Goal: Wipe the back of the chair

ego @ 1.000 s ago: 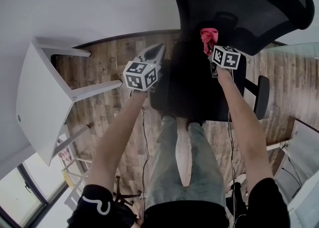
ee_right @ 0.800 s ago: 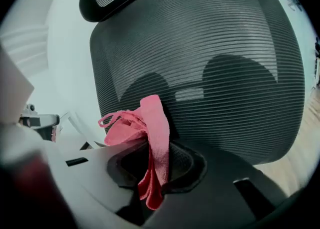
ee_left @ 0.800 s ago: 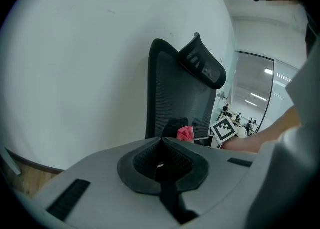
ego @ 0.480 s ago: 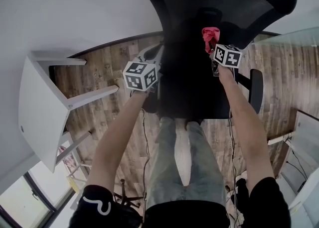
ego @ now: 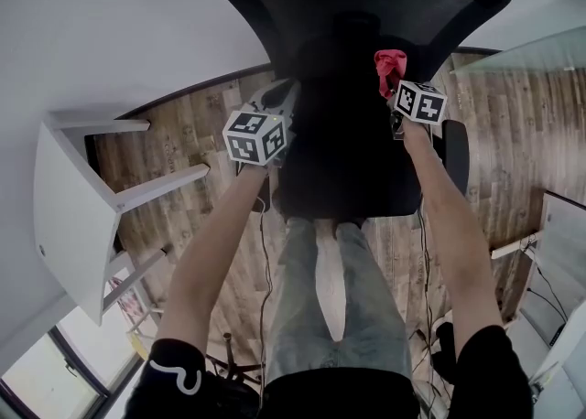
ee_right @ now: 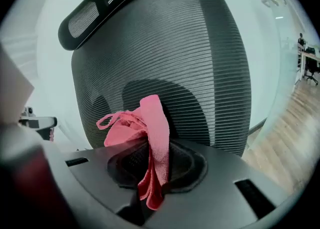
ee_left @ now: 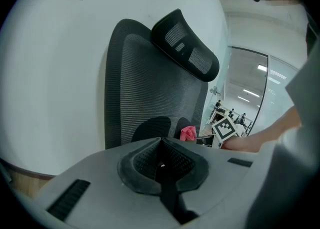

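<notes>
The right hand-held gripper [ee_right: 152, 170] is clamped on a pink cloth [ee_right: 150, 128], which sits close to the lower mesh of the black chair back [ee_right: 195, 48] — whether the cloth touches the mesh is unclear. The left hand-held gripper [ee_left: 162, 165] is closed on nothing, near the chair back's left edge.

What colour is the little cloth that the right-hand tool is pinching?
The cloth is pink, clearest in the right gripper view.

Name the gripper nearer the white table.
Left. The left gripper sits at the chair back side toward the white table; the right gripper, clamping the pink cloth, is at its far side.
</notes>
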A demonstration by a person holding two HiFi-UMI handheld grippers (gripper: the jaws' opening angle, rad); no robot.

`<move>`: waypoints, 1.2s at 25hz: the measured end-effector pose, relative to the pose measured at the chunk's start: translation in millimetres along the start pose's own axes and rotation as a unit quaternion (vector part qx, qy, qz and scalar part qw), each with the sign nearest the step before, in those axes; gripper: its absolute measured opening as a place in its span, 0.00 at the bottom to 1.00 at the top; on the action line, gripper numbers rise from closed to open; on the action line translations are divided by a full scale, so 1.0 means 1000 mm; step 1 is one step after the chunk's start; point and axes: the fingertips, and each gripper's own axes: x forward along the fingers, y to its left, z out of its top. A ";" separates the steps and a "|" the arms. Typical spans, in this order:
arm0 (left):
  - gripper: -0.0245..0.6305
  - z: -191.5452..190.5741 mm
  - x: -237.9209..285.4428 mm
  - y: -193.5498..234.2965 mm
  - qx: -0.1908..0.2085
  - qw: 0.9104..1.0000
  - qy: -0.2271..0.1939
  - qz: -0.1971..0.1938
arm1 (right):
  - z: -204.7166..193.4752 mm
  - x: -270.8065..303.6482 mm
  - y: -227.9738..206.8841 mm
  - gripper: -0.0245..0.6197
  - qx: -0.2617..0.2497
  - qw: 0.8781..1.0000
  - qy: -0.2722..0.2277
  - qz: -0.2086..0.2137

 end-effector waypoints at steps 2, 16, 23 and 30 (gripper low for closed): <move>0.07 0.002 0.009 -0.008 0.001 1.000 0.000 -0.005 | 0.004 -0.006 -0.012 0.15 -0.002 1.000 -0.001 -0.010; 0.07 0.007 0.052 -0.059 0.016 0.999 0.011 -0.031 | 0.007 -0.036 -0.077 0.15 0.013 1.000 -0.004 -0.025; 0.07 -0.001 0.065 -0.078 0.024 0.999 0.021 -0.038 | 0.003 -0.055 -0.108 0.15 0.037 0.999 -0.015 -0.027; 0.07 -0.006 0.072 -0.097 0.021 0.999 0.021 -0.043 | 0.007 -0.083 -0.101 0.15 0.051 0.997 -0.044 0.024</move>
